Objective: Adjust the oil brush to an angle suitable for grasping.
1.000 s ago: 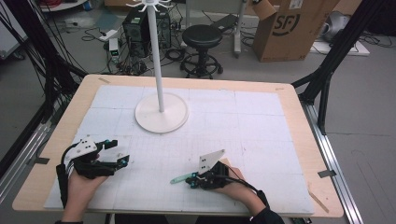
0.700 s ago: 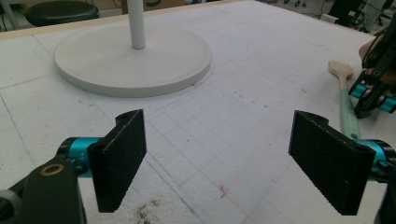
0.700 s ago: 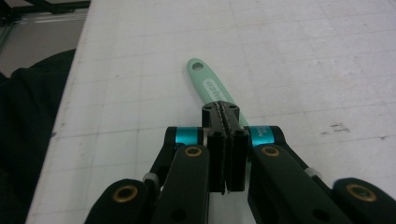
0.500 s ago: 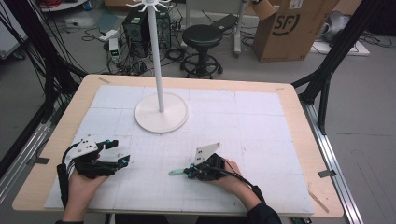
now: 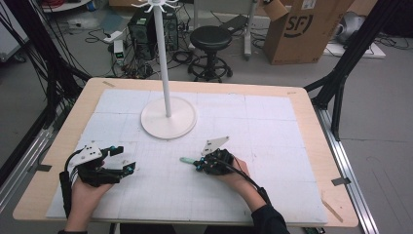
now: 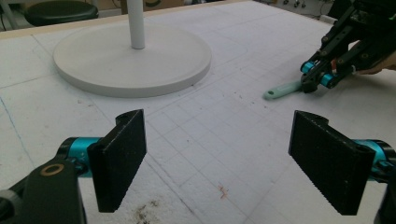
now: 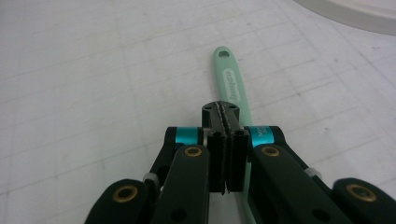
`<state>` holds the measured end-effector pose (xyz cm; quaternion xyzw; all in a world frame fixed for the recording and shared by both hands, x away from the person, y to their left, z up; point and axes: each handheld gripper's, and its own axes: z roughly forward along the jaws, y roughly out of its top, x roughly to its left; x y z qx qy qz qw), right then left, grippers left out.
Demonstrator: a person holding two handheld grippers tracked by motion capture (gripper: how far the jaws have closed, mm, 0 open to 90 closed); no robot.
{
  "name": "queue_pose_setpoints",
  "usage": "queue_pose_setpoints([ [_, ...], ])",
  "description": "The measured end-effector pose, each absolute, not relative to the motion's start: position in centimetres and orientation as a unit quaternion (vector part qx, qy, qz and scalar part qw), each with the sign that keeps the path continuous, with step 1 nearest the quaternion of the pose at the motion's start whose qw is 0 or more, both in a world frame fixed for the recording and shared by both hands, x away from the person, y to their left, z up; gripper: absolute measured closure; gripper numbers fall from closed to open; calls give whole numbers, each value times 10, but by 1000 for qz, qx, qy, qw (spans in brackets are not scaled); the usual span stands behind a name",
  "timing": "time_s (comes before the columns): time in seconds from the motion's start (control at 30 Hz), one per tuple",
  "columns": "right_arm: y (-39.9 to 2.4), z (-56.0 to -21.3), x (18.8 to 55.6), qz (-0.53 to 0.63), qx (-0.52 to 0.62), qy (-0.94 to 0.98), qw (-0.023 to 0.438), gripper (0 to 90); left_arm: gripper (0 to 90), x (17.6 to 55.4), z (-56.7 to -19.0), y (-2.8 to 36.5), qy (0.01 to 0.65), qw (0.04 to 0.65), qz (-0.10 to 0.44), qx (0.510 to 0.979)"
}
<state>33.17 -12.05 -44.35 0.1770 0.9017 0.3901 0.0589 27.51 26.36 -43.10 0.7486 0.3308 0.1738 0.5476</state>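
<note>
A person seated at a wooden table point(image 5: 311, 117) covered with a white gridded mat point(image 5: 272, 131) holds a gripper in each hand, with a white stand point(image 5: 168, 117) rising from its round base at the middle of the mat. The right gripper point(image 5: 198, 164), low over the mat near the front edge, has its jaws pressed together on a mint-green handle point(image 7: 232, 84) whose holed end points out toward the stand's base. The left gripper point(image 5: 125, 161) rests at the mat's front left, jaws spread wide with nothing between them, well apart from the handle.
</note>
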Motion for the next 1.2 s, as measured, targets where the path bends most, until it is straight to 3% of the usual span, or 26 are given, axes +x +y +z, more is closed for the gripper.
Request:
queue_pose_setpoints([
  [0.63,-135,-443,348,385,276,875,97,894,199,275,-432,263,331,546,171,750],
  [0.8,-142,-432,346,422,273,860,93,835,199,275,-432,263,331,545,172,751],
  [0.87,-149,-423,343,439,268,852,94,755,199,275,-431,264,331,545,172,751],
  [0.93,-150,-421,342,441,270,851,94,738,199,274,-431,264,332,546,172,750],
  [0.97,-158,-413,336,454,263,845,99,637,198,274,-431,264,332,546,172,750],
  [1.2,-184,-395,322,484,254,829,117,545,198,273,-430,267,333,548,175,747],
])
